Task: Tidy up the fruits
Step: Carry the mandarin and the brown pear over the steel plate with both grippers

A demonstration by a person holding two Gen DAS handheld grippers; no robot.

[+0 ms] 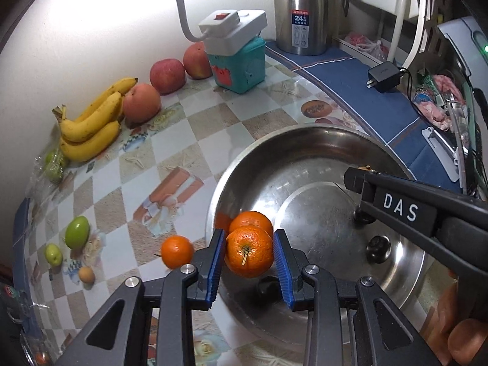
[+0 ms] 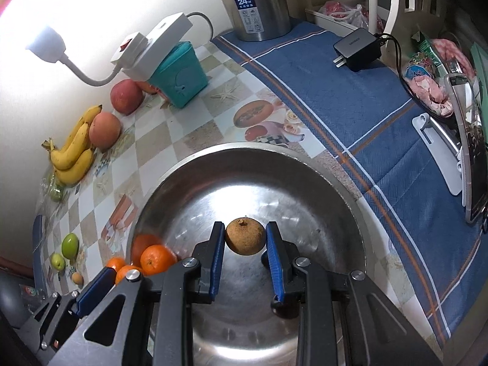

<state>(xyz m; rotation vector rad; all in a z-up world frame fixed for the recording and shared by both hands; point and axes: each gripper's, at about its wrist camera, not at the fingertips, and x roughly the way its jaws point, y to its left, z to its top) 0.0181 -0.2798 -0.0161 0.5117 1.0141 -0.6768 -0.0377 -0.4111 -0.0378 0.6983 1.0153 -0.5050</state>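
– Slippage is my worry, both sides. Left tongs (image 1: 249, 232) are clamped on an orange (image 1: 249, 256), hanging just inside the bowl (image 1: 305, 158) at its left wall. Smooth round rind and only two narrow pads on it, so a jolt could squirt it out. A second orange (image 1: 251, 218) lies right under it in the bowl. If the held one lands on that, I'd guess it bounces or knocks the other along the steel.

– Agreed. The right side looks sketchier to me. Right tongs (image 2: 245, 225) are pinched on a little brown fruit (image 2: 245, 236) over the middle of the bowl, held out near the tips. Squeeze harder and the shell may crack; ease off and it drops and rolls. Both tongs are also close together over one bowl, so they could clip each other.

– Fair. Count, going left to right on the table?

– Bagged greens (image 1: 53, 164) by the wall, can't tell how many. Two loose green fruits (image 1: 77, 231). One small brown one (image 1: 86, 274) beside them. Three bananas (image 1: 91, 125) in a bunch. Three apples (image 1: 167, 74) along the wall. One orange on the table (image 1: 177, 251), just outside the rim.

– So three oranges total: table, held, bowl. Two brown ones: table, held. One bowl.

– Yep. Most of the fruit isn't in the bowl yet.
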